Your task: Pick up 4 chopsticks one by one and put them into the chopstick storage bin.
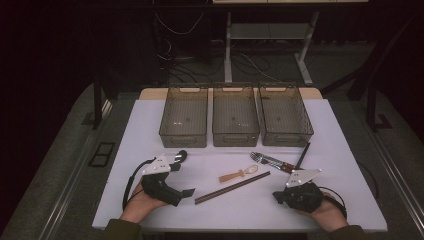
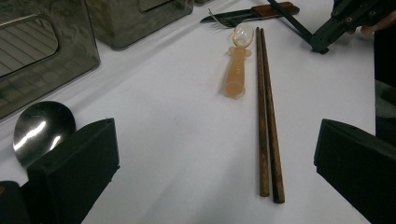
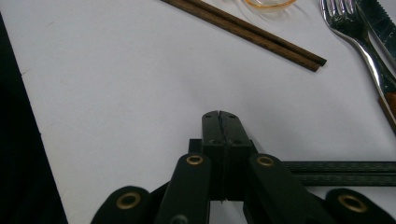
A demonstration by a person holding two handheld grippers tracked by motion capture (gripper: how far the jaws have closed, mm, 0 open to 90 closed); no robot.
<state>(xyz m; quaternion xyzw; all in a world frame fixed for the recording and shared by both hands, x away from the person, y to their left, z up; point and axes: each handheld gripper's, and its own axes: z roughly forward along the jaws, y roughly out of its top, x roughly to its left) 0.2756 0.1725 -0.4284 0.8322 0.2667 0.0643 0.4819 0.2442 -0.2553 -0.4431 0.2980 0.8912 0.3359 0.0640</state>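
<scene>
My left gripper (image 1: 182, 177) rests on the white table (image 1: 150, 125) at the front left with its jaws wide apart and nothing between them. In the left gripper view, the left gripper (image 2: 215, 177) faces a pair of brown chopsticks (image 2: 268, 116) and a small amber plastic spoon (image 2: 237, 65). A metal spoon (image 2: 42, 128) lies just beside its left jaw. My right gripper (image 1: 276, 196) sits at the front right, and its two fingers (image 3: 212, 128) are pressed together on nothing. The brown chopsticks (image 3: 252, 32) lie ahead of it.
Three clear grey bins (image 1: 235, 117) stand in a row at the back of the table. A fork (image 1: 262, 158) and a knife (image 1: 280, 165) lie right of centre, with a black stick (image 1: 303, 155) beside them. The table's front edge is close under both hands.
</scene>
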